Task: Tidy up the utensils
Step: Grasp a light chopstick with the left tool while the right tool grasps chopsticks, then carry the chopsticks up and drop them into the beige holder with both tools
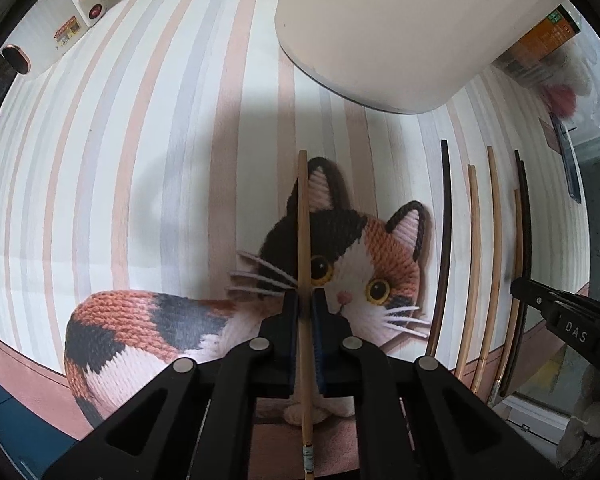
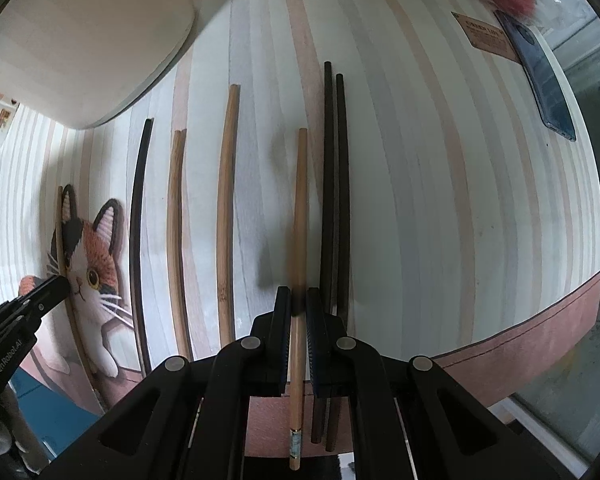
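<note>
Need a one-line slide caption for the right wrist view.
Right gripper shut on a light wooden chopstick beside two dark chopsticks on the striped mat.

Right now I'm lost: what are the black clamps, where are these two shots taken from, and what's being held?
No robot here: a person holds a two-finger gripper in each hand, with a fisheye camera on each looking along its fingers. In the left-hand view, the left gripper is shut on a light wooden chopstick above the cat mat. In the right-hand view, the right gripper is shut on another light chopstick, beside a dark pair. More loose chopsticks lie on the mat, with a white container behind and a phone at the far right.
</note>
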Demonstrator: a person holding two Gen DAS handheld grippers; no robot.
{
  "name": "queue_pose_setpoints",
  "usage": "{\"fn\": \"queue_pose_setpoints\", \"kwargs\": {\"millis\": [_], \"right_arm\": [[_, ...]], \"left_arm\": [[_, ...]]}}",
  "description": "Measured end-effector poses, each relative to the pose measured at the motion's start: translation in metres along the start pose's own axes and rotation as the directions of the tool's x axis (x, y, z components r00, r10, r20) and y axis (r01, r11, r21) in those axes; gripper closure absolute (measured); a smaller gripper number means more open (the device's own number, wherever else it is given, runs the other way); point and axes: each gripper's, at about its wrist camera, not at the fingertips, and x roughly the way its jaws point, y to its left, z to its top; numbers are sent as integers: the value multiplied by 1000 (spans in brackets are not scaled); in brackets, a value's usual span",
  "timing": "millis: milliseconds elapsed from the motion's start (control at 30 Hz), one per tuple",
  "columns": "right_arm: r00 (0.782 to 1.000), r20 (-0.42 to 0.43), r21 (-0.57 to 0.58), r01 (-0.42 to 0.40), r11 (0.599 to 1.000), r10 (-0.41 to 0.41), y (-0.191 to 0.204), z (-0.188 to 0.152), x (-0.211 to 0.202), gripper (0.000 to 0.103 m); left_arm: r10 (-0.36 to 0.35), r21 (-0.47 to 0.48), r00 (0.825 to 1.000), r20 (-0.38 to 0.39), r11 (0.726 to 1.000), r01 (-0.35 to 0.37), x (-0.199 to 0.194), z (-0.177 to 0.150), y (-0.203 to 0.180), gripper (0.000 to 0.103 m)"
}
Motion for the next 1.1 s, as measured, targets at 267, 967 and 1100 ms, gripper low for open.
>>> {"fn": "queue_pose_setpoints", "kwargs": {"millis": [267, 967, 1100], "right_arm": [[996, 63, 45, -66, 997, 63, -17, -6, -7, 96], [912, 398, -17, -102, 995, 100, -27, -34, -93, 96], [886, 452, -28, -99, 995, 101, -21, -33, -107, 96]], "left_arm": [[59, 54, 996, 67, 997, -63, -15, -9, -26, 99], [98, 6, 934, 342, 994, -107, -113, -20, -28, 99], [102, 0, 914, 393, 994, -110, -131, -18, -29, 99]]}}
